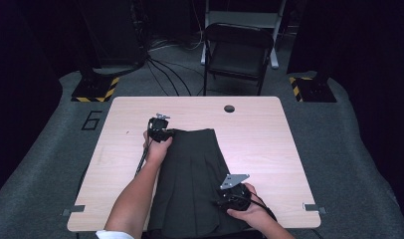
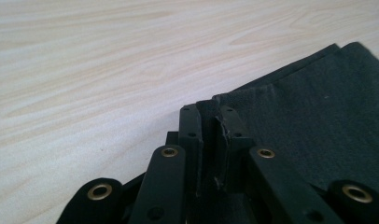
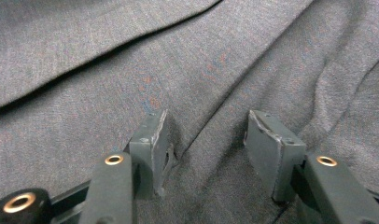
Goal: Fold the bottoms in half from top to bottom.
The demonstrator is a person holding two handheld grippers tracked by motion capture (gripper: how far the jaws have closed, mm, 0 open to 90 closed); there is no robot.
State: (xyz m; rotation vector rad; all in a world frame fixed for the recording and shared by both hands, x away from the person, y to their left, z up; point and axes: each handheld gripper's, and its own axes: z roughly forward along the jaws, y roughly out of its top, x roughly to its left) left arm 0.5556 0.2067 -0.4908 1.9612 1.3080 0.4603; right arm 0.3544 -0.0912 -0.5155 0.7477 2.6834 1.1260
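A dark pleated skirt (image 1: 190, 174) lies flat on the wooden table (image 1: 259, 134), waistband toward the far side. My left gripper (image 1: 160, 130) is at the waistband's far left corner. In the left gripper view its jaws (image 2: 211, 116) are shut, with the skirt's corner (image 2: 318, 116) pinched between the pads. My right gripper (image 1: 221, 201) rests low on the skirt's near right part. In the right gripper view it (image 3: 206, 135) is open, pads apart on the grey-looking cloth (image 3: 131, 56), with a fold line running between them.
Bare tabletop (image 2: 108, 70) surrounds the skirt on the left, right and far sides. A cable hole (image 1: 229, 108) sits near the far edge. Beyond the table stand a folding chair (image 1: 237, 50), floor cables and two stands with striped bases (image 1: 93, 89).
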